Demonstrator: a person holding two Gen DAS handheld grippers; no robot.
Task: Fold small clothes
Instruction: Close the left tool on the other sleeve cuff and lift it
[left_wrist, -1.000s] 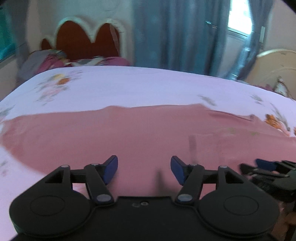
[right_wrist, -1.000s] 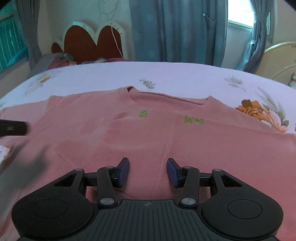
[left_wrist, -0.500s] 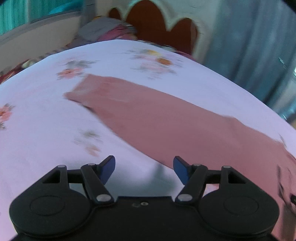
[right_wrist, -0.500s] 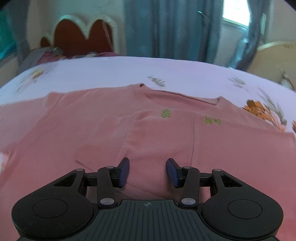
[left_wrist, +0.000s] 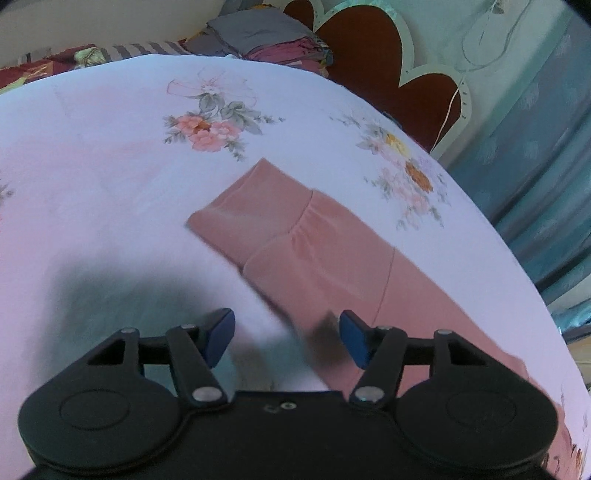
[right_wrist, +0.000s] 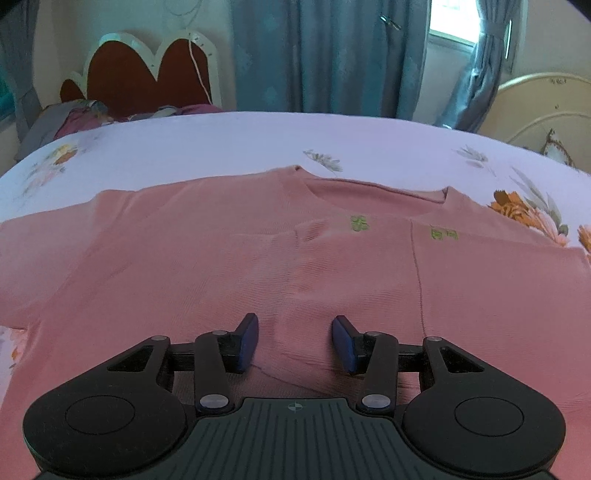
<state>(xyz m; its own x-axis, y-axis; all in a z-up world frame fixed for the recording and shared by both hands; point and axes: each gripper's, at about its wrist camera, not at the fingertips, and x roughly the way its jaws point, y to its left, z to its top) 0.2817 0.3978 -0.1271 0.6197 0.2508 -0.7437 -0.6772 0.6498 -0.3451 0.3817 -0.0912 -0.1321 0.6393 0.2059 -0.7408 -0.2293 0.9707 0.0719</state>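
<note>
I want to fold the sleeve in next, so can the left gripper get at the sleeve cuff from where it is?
Probably yes. The left gripper is open and empty, and the cuff lies flat on the bedsheet just ahead with nothing between.

We saw a pink long-sleeved shirt (right_wrist: 229, 266) lying flat, face up on the floral bedsheet (right_wrist: 258, 147), its sleeve (left_wrist: 295, 236) stretched outward.
</note>
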